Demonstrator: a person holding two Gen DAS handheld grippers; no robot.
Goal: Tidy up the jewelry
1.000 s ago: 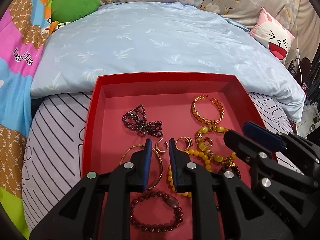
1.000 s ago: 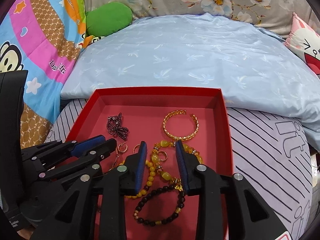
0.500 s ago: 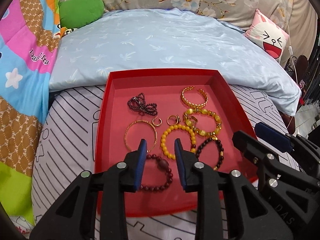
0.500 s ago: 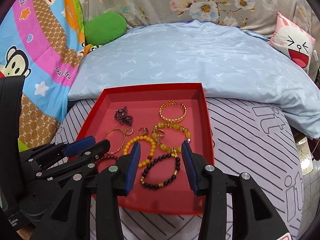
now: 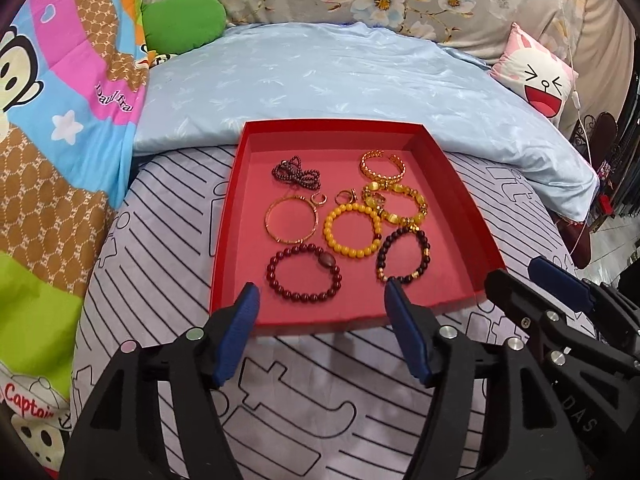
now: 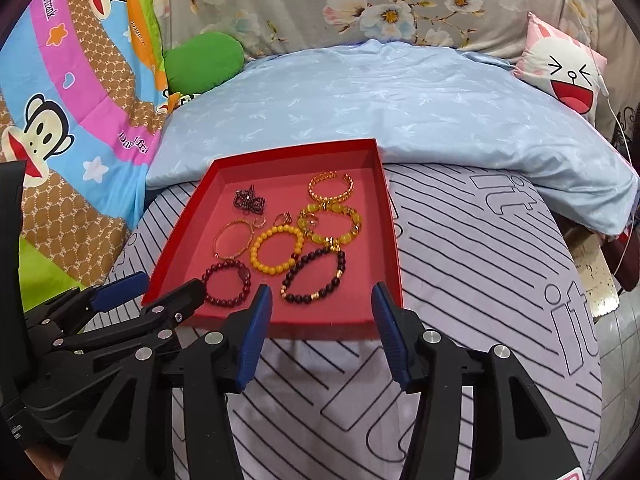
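1. The small gold rings (image 5: 344,197) near the middle of the red tray (image 5: 468,216) are too small to make out, and one is lying tangled in the jade-yellow bracelet (image 5: 400,204). The dark beaded strand (image 5: 296,172) at the back is bunched up, so its shape is unclear. The right gripper (image 5: 560,284) is cut off at the edge of the left wrist view.
2. Compared with a second ago, both grippers are sitting back at the tray's near rim instead of over the jewelry, and the bracelets that were overlapping are now lying spread out in the tray.
3. The left gripper (image 5: 322,332) has just been opening; its jaws are standing wide apart with nothing between them. The right gripper (image 6: 322,328) has likewise just been opening and is holding nothing.
4. The tray is resting on the striped bedsheet (image 5: 320,400), its long axis running away from the cameras toward the light blue pillow (image 5: 340,80).
5. The red bead bracelet (image 5: 304,272), amber bead bracelet (image 5: 352,230), dark bead bracelet (image 5: 402,256), thin gold bangle (image 5: 290,218) and gold cuff (image 5: 382,166) are lying flat; the cuff's gap is facing the tray's far wall.
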